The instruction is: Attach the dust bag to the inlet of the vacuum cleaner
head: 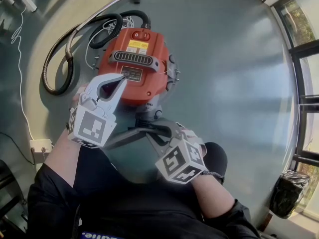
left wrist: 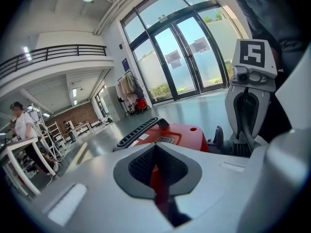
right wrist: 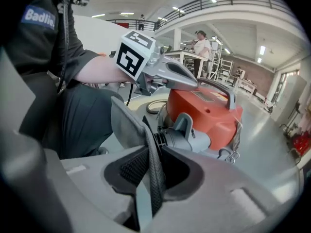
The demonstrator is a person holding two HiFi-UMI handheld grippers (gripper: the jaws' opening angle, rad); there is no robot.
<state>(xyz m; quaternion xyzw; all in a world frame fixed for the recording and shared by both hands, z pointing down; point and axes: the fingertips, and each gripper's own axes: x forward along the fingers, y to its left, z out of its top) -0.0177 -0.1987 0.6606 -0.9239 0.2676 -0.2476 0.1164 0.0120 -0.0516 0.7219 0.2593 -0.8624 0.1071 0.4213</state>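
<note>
The right hand-held gripper (right wrist: 153,171) pinches the flat grey fabric dust bag (right wrist: 127,123) just beside the ribbed grey inlet (right wrist: 187,137) of the red drum vacuum cleaner (head: 134,68) on the floor. The left hand-held gripper (left wrist: 158,171) hovers closed and empty. Fitting looks to be in hand; next, the bag's mouth needs pressing squarely over the inlet.

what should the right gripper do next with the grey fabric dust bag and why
Probably push the grey fabric dust bag slightly further toward the red vacuum cleaner: the right gripper is clamped on the bag's edge, and the black ribbed collar sits at the tip of the grey inlet pipe, not clearly seated.
</note>
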